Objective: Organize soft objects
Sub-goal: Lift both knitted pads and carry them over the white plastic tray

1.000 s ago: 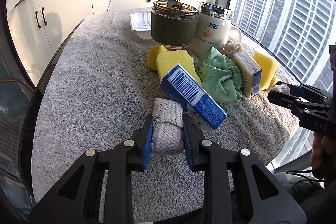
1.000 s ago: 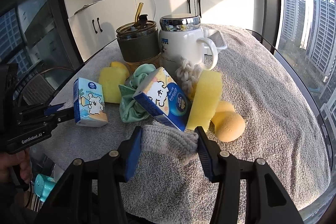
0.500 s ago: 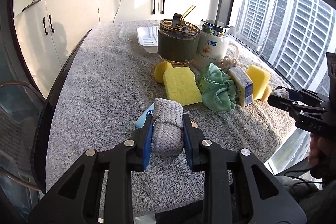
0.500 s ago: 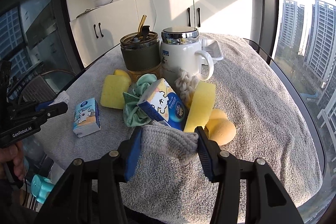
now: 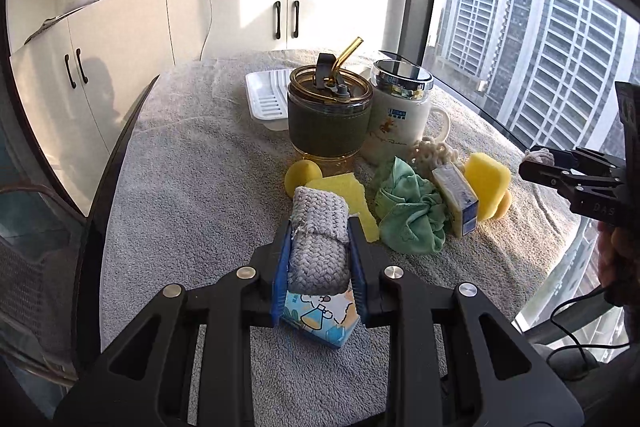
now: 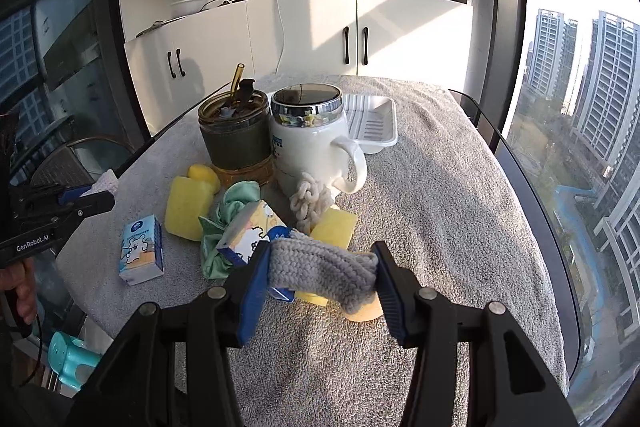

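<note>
A grey towel point(image 6: 432, 195) covers the table, which stands before white cabinets point(image 6: 312, 39) and beside tall windows looking onto high-rise blocks. At the table's middle stand a green-sleeved tumbler point(image 5: 328, 119) and a white mug point(image 5: 400, 123), with a white tray point(image 5: 266, 103) behind them. In front lie yellow sponges point(image 6: 188, 203), a green cloth point(image 5: 408, 211), a cream knit chain point(image 6: 310, 201) and two small cartons. The left gripper point(image 5: 319, 247) is clamped tight on a folded grey knit cloth point(image 5: 318, 239), held above a tissue pack point(image 5: 318, 315). The right gripper point(image 6: 320, 267), its fingers moderately apart, grips another grey knit piece point(image 6: 320, 265) stretched between its blue pads point(image 6: 254, 291), above the pile.
</note>
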A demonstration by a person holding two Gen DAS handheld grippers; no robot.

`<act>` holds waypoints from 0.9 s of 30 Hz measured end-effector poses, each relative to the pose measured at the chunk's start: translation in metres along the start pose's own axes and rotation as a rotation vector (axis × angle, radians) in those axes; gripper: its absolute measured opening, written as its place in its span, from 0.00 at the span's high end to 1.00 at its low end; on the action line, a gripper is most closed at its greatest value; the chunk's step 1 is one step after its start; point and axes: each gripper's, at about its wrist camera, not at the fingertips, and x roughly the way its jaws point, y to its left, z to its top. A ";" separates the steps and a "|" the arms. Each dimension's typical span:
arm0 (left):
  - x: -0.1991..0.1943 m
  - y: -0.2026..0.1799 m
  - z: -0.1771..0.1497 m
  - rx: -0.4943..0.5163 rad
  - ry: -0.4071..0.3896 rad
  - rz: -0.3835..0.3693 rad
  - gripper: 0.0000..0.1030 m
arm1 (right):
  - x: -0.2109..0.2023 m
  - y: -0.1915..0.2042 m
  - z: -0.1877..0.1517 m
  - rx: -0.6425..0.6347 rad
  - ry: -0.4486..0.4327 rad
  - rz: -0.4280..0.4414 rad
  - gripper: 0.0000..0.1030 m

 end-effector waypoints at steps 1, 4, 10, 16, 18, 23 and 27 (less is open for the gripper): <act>0.001 0.004 0.005 -0.005 -0.003 0.001 0.77 | 0.001 -0.005 0.005 0.002 0.004 0.003 0.49; 0.002 0.019 0.023 -0.009 -0.018 0.008 0.77 | 0.005 -0.022 0.022 0.007 0.004 0.010 0.49; 0.017 0.050 0.077 0.059 -0.055 0.033 0.76 | 0.017 -0.073 0.084 -0.034 -0.020 -0.012 0.49; 0.074 0.070 0.143 0.151 -0.010 0.050 0.76 | 0.065 -0.119 0.158 -0.085 0.003 0.026 0.48; 0.096 0.076 0.163 0.170 0.006 0.062 0.76 | 0.090 -0.127 0.178 -0.101 0.033 0.025 0.49; 0.157 0.082 0.196 0.205 0.067 0.028 0.76 | 0.157 -0.138 0.211 -0.128 0.106 0.074 0.48; 0.206 0.077 0.204 0.226 0.117 -0.021 0.76 | 0.211 -0.130 0.220 -0.167 0.175 0.115 0.49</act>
